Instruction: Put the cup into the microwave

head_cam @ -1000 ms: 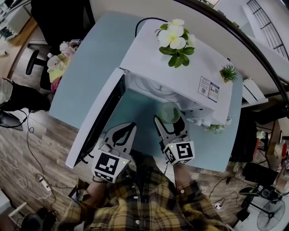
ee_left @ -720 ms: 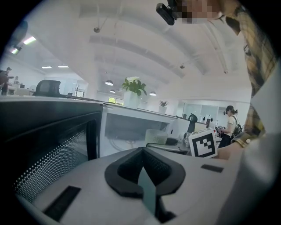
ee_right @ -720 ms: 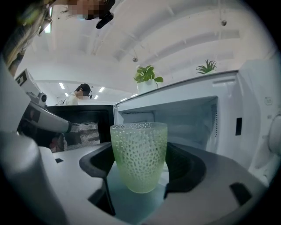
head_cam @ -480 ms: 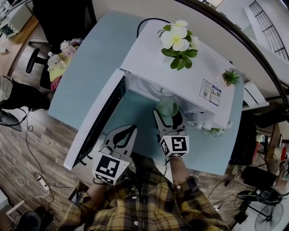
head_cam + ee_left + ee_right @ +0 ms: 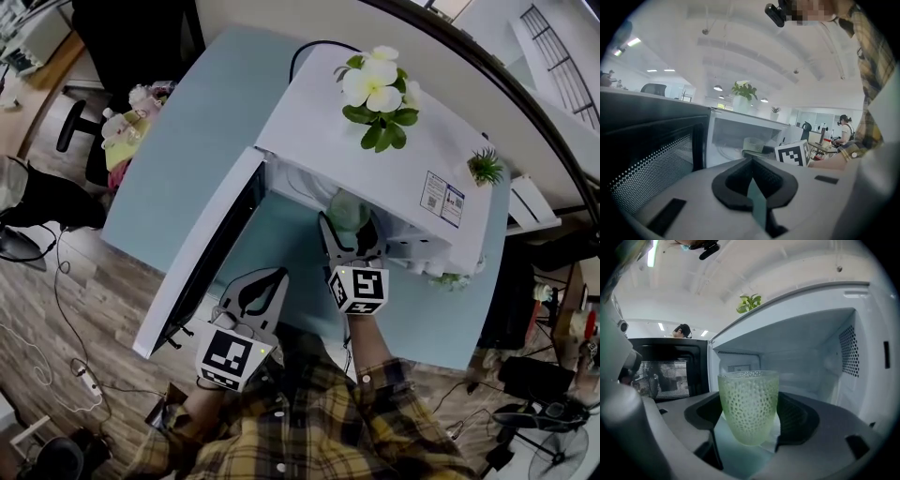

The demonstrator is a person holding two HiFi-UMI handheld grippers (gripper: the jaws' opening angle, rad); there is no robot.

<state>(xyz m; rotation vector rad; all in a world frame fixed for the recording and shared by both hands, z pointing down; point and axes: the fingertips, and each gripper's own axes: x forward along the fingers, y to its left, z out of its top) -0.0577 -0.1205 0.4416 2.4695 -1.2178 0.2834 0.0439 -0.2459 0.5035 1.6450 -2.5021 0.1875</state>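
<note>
A pale green dimpled cup stands upright between the jaws of my right gripper, which is shut on it. In the head view the cup is at the mouth of the white microwave, partly under its top edge, with my right gripper just behind it. The microwave door hangs wide open to the left. The white cavity fills the right gripper view. My left gripper hovers over the table in front of the door, shut with nothing in it; the cup shows beyond it.
A potted white flower and a small green plant stand on the microwave's top. The light blue table stretches left and back. Soft toys lie at its far left edge. An office chair stands beyond.
My right gripper has carried the cup forward from in front of the microwave to its opening. The left gripper stays near the door.
</note>
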